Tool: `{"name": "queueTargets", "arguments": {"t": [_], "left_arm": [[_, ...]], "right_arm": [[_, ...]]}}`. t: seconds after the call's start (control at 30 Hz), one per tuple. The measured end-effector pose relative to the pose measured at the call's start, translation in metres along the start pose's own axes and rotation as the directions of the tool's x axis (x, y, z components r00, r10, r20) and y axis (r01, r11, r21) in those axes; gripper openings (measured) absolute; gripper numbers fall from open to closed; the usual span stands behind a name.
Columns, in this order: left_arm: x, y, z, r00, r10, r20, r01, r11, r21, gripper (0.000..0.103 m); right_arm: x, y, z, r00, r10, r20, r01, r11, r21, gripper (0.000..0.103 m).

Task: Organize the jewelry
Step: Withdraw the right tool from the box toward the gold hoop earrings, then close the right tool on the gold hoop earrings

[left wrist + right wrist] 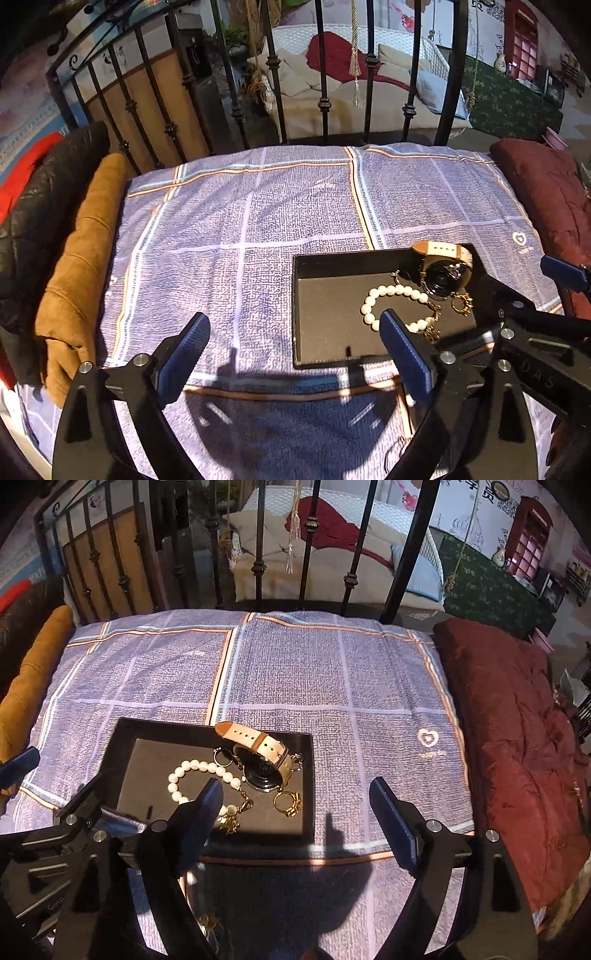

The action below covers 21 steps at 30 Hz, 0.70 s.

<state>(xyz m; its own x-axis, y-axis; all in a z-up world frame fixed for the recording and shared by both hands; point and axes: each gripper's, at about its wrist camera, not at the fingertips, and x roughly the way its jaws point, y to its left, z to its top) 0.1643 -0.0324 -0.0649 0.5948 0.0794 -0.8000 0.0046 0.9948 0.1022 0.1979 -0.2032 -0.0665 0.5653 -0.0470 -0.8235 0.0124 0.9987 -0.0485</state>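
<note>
A black tray (325, 317) (147, 775) lies on a blue checked cloth (240, 221). In it are a pearl bracelet (391, 293) (192, 770), a watch (445, 275) (262, 768) with a beige strap, a gold ring (461, 304) (288, 801) and a thin hoop (221, 757). My left gripper (295, 350) stands open over the tray's near left corner, with nothing between its pads. At the tray's near right corner my right gripper (299, 816) is open too and holds nothing. A small gold piece (210, 923) shows blurred low on the cloth, half hidden.
A black iron railing (325, 107) closes the back edge. A tan suede roll (81, 266) and a black quilted jacket (40, 206) lie along the left. A dark red padded garment (517, 738) lies on the right. Bare cloth stretches behind and left of the tray.
</note>
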Motion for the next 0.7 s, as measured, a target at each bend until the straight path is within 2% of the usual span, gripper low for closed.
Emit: {"name": "queueTargets", "arguments": {"t": [0.07, 0.17, 0.23, 0.33, 0.4, 0.53, 0.7], "left_arm": [[-0.017, 0.004, -0.005, 1.0, -0.025, 0.007, 0.025, 1.0, -0.009, 0.097], [-0.036, 0.011, -0.02, 0.998, -0.061, -0.013, 0.06, 0.998, -0.017, 0.097], [-0.041, 0.013, -0.038, 0.998, -0.058, -0.041, 0.057, 0.998, -0.014, 0.097], [-0.03, 0.011, -0.068, 0.994, -0.004, -0.108, 0.005, 1.0, 0.016, 0.097], [-0.019, 0.014, -0.085, 0.986, 0.002, -0.168, 0.0, 1.0, 0.01, 0.096], [-0.01, 0.02, -0.108, 0.981, 0.055, -0.187, -0.054, 0.998, 0.015, 0.096], [0.0, 0.033, -0.119, 0.977, 0.058, -0.207, -0.056, 0.998, 0.014, 0.096]], "right_arm": [[-0.02, -0.003, -0.004, 1.0, 0.01, 0.018, -0.01, 1.0, 0.006, 0.082], [-0.048, -0.009, -0.018, 0.999, 0.029, 0.035, -0.03, 0.999, 0.016, 0.089], [-0.054, -0.009, -0.035, 0.999, 0.048, -0.002, -0.048, 0.999, 0.006, 0.09], [-0.047, 0.0, -0.068, 0.994, 0.076, -0.08, -0.077, 0.997, -0.013, 0.09], [-0.04, 0.012, -0.088, 0.99, 0.075, -0.119, -0.08, 0.996, -0.036, 0.09], [-0.025, 0.035, -0.113, 0.981, 0.098, -0.169, -0.11, 0.992, -0.063, 0.078], [-0.007, 0.046, -0.122, 0.969, 0.129, -0.212, -0.143, 0.988, -0.053, 0.078]]}}
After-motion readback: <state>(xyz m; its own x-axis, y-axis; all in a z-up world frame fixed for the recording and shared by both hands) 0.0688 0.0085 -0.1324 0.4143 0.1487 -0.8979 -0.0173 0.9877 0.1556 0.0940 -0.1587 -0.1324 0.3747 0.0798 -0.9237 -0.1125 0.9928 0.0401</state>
